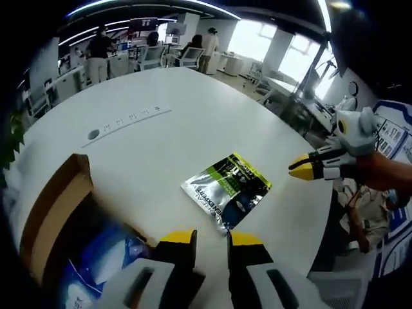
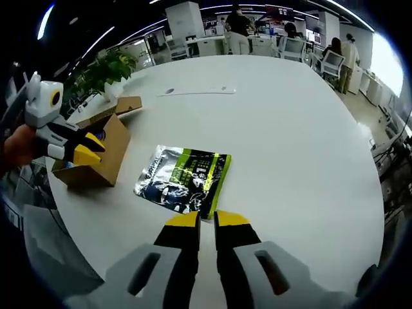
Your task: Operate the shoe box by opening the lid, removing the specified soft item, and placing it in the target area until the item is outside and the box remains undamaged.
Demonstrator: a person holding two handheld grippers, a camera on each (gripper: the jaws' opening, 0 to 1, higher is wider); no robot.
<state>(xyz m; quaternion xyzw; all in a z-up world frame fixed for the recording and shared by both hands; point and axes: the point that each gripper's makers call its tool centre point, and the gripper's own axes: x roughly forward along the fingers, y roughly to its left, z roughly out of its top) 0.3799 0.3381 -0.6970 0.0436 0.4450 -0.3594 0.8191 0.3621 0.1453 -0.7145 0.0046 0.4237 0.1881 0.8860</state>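
Note:
A flat foil packet (image 1: 226, 190) (image 2: 183, 177), silver with green-yellow and black print, lies on the white round table (image 1: 193, 103) (image 2: 290, 129), outside the box. The brown cardboard box (image 1: 55, 206) (image 2: 103, 158) stands open near the table edge, with blue and white items (image 1: 96, 264) inside. My left gripper (image 1: 211, 241) (image 2: 87, 149) hovers over the box's near side, jaws close together and holding nothing. My right gripper (image 2: 207, 222) (image 1: 308, 168) sits just short of the packet, jaws together and empty.
A long white strip (image 1: 129, 119) (image 2: 196, 91) lies farther back on the table. A potted plant (image 2: 109, 67) stands beyond the box. Office desks, chairs and several people (image 1: 100, 51) fill the background, and a person (image 1: 360, 212) sits below the table edge.

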